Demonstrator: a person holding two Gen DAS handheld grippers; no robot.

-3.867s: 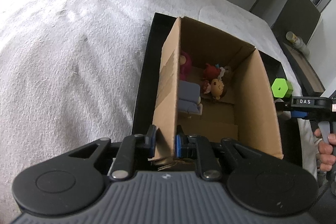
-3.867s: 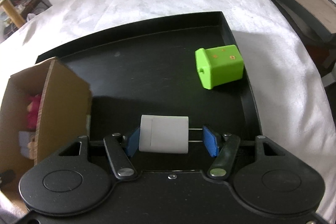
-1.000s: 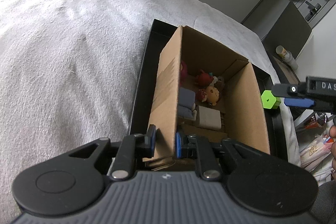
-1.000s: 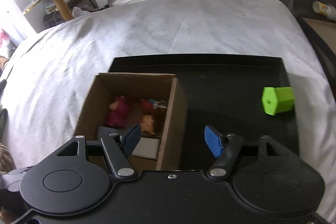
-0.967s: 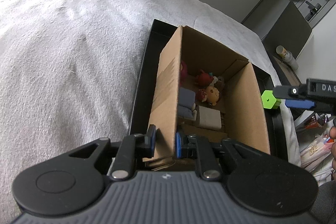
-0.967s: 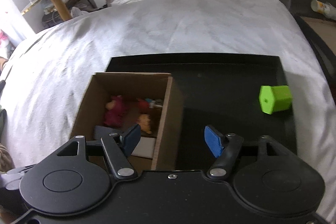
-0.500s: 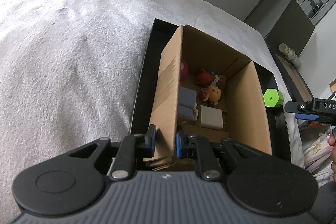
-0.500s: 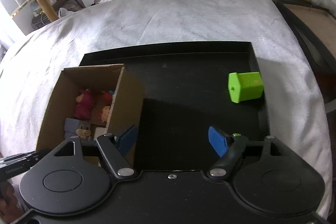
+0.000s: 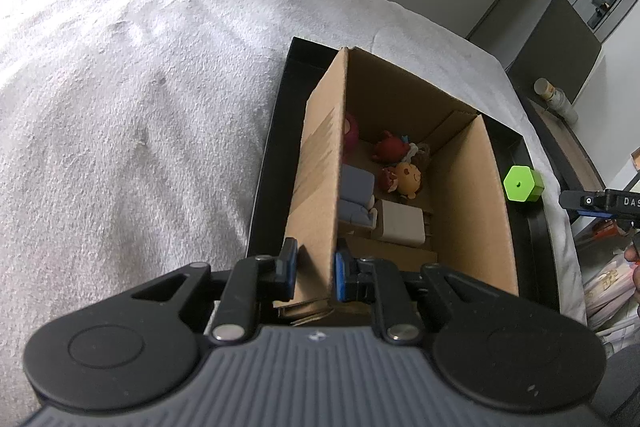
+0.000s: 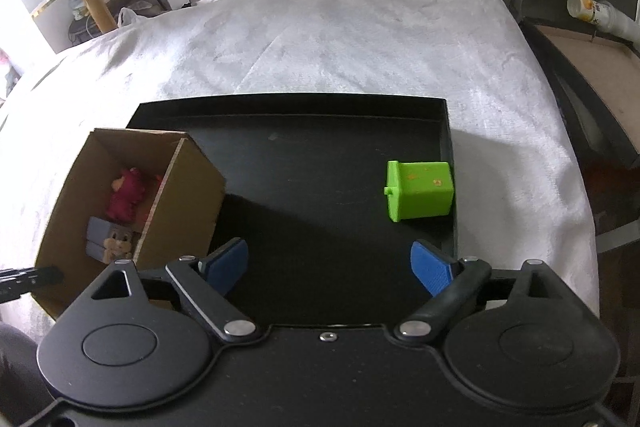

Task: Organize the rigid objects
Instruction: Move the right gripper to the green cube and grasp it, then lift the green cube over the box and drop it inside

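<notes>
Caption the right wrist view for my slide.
Open right hand-held gripper faces the green block on the black tray.

Cardboard box [image 9: 468, 187] open-topped, upright at tray's left end; inside: pink plush [image 10: 126, 193], red figure [image 9: 390, 147], yellow-headed doll [image 9: 408, 177], grey-blue blocks [image 9: 356, 199], white block [image 9: 402, 223] lying flat; green block [image 10: 420, 189] on its side on black tray [image 10: 304, 163], near right rim, well apart from box.

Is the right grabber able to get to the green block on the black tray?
Probably yes. The right gripper is open and empty, and only bare black tray lies between it and the green block. The cardboard box stands off to the side.
</notes>
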